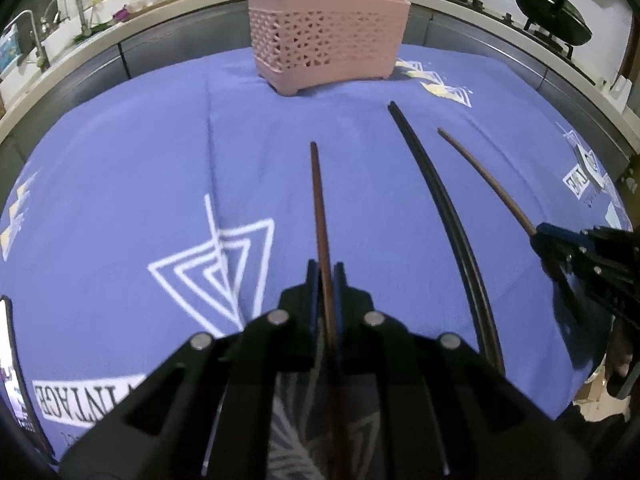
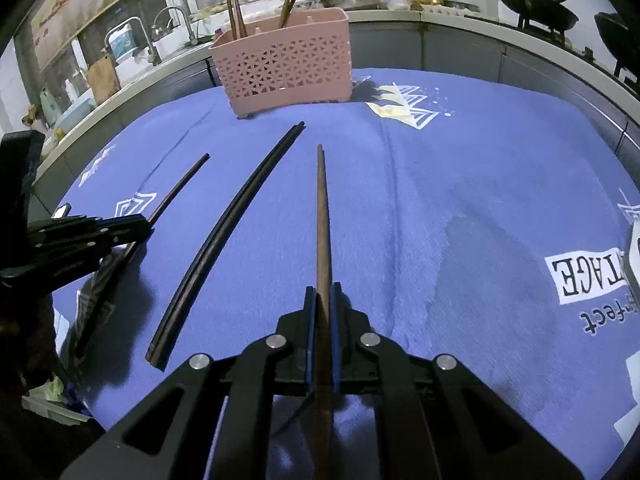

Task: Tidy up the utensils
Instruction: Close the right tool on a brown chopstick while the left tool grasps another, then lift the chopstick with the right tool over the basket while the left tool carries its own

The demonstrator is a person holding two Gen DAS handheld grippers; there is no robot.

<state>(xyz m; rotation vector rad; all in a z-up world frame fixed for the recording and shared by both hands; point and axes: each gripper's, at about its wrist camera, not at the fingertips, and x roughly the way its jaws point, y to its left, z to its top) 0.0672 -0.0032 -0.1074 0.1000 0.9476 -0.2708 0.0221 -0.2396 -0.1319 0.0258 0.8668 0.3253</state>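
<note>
The perforated pink plastic basket looks matt. The blue cloth is soft and slightly napped. The brown chopstick is matt wood; the black pair shows a faint sheen.

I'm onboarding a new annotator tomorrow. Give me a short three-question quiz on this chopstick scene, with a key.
1. True or false: the left gripper and the right gripper are each shut on a brown chopstick.
2. Multiple choice: where is the black pair of chopsticks? A) in the pink basket; B) flat on the blue cloth, between the two held chopsticks; C) in the right gripper.
3. Fill in: the basket already holds several ____ standing upright.

Key: 1 true; 2 B; 3 chopsticks.
</note>
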